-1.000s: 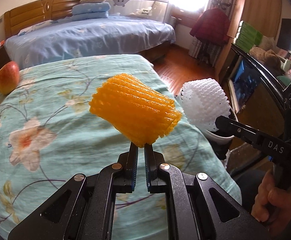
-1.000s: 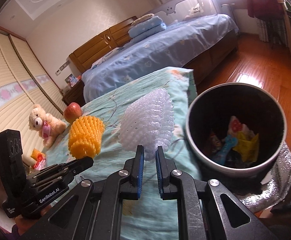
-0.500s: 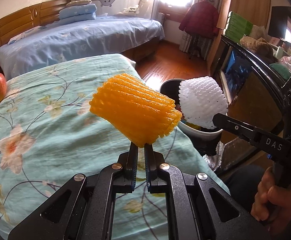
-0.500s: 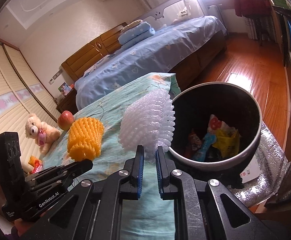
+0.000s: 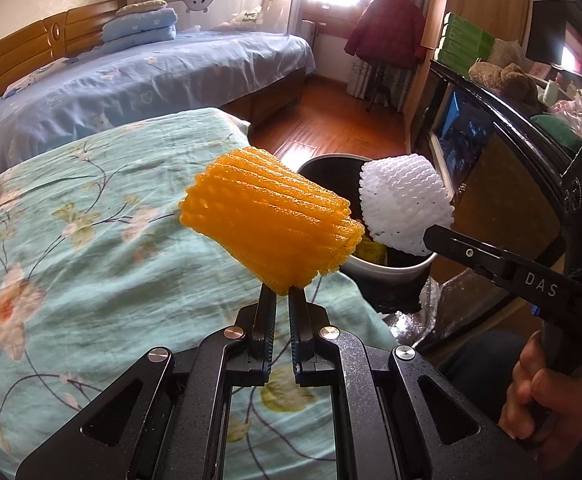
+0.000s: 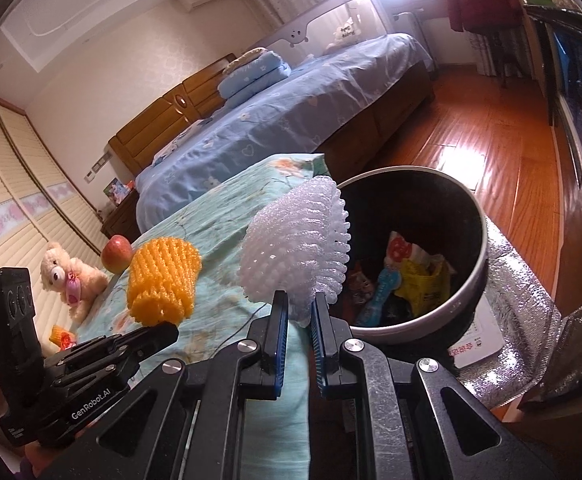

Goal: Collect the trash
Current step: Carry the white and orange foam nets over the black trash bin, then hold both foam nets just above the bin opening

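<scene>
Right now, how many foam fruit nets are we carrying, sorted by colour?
Orange foam net: 1, in the left hand-held gripper.
White foam net: 1, in the right hand-held gripper.
Total: 2

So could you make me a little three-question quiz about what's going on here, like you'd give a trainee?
1. True or false: the left gripper is shut on the orange foam net.
2. Which item hangs closer to the trash bin? A) the orange foam net B) the white foam net C) the apple
3. Fill in: the teddy bear and the apple lie on the ____.

Key:
1. True
2. B; the right gripper holds it beside the rim.
3. Bed; the one with the floral cover.
</scene>
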Available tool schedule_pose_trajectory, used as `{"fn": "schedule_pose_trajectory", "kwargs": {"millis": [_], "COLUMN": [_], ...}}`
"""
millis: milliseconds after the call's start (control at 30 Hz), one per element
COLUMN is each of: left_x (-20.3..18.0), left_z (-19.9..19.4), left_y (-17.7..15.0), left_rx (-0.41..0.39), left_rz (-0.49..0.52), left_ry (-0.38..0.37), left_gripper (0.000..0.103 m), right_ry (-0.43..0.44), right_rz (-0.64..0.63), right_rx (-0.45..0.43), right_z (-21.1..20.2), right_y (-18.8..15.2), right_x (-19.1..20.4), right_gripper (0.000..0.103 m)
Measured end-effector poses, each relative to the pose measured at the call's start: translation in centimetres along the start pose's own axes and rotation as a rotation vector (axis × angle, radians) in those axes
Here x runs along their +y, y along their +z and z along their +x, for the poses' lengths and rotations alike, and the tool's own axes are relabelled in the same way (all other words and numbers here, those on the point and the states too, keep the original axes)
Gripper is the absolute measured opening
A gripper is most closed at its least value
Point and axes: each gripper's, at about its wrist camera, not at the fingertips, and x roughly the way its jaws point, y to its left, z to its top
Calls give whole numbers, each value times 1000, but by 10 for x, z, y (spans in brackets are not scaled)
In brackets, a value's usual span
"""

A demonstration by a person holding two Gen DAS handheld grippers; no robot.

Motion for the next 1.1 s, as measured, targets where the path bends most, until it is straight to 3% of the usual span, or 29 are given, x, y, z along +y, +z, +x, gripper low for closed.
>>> {"fn": "schedule_pose_trajectory", "kwargs": {"millis": [600, 1100], "left_x": [-32, -35], "left_z": [26, 46], "left_y": [19, 28], "left_rx": [27, 50], "left_rz": [51, 65], "left_ry": [-40, -33], "left_gripper": [6, 6], "right_ry": [-90, -145], "right_rz": [11, 1], "right_rx": [3, 9], "right_z": [9, 14], "right_y": [12, 26], "right_x": [-24, -40], "right_gripper": [12, 12]}}
